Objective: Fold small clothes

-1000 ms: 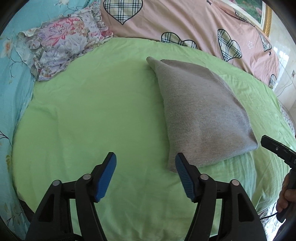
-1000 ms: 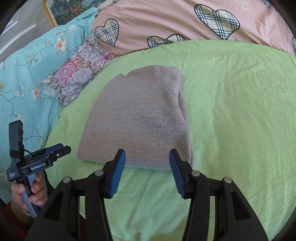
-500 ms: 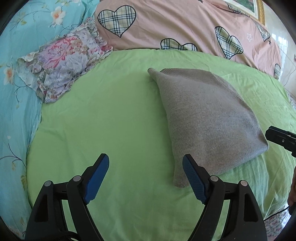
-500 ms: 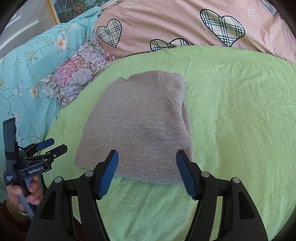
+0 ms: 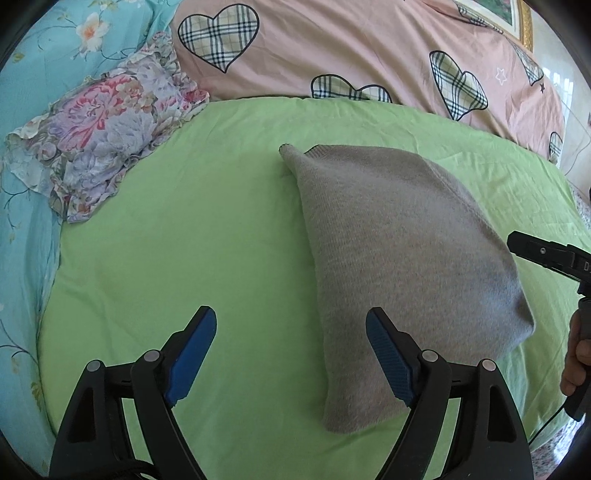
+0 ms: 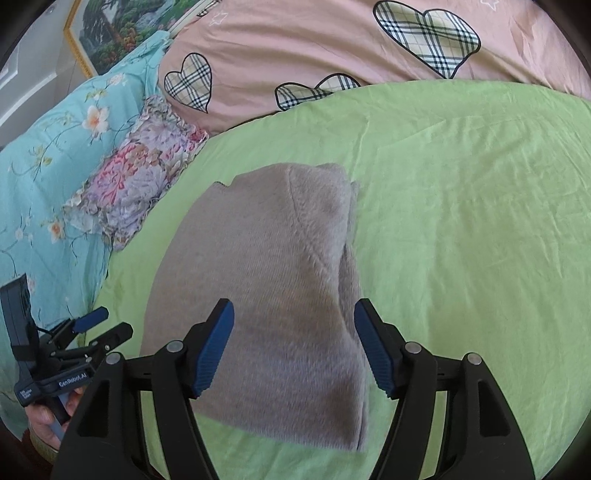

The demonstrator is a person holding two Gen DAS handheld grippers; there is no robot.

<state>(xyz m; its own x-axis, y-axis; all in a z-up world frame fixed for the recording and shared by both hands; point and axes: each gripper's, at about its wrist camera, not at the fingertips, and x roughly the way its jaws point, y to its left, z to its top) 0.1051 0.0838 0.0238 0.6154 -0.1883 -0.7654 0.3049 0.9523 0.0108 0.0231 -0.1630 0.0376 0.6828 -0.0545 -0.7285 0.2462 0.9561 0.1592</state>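
Note:
A grey knitted garment [image 5: 399, 251] lies folded flat on the green sheet [image 5: 184, 240]; it also shows in the right wrist view [image 6: 266, 295]. My left gripper [image 5: 290, 354] is open and empty, above the sheet at the garment's near left corner. My right gripper [image 6: 293, 347] is open and empty, hovering over the garment's near edge. The left gripper also appears at the left edge of the right wrist view [image 6: 99, 328].
A floral cloth [image 5: 99, 122] lies at the sheet's far left on a turquoise flowered cover [image 5: 22, 206]. A pink quilt with plaid hearts [image 5: 351, 55] runs along the back. A framed picture [image 6: 122, 33] hangs behind the bed.
Both grippers have opened wider and moved forward toward the garment. The garment itself has not moved.

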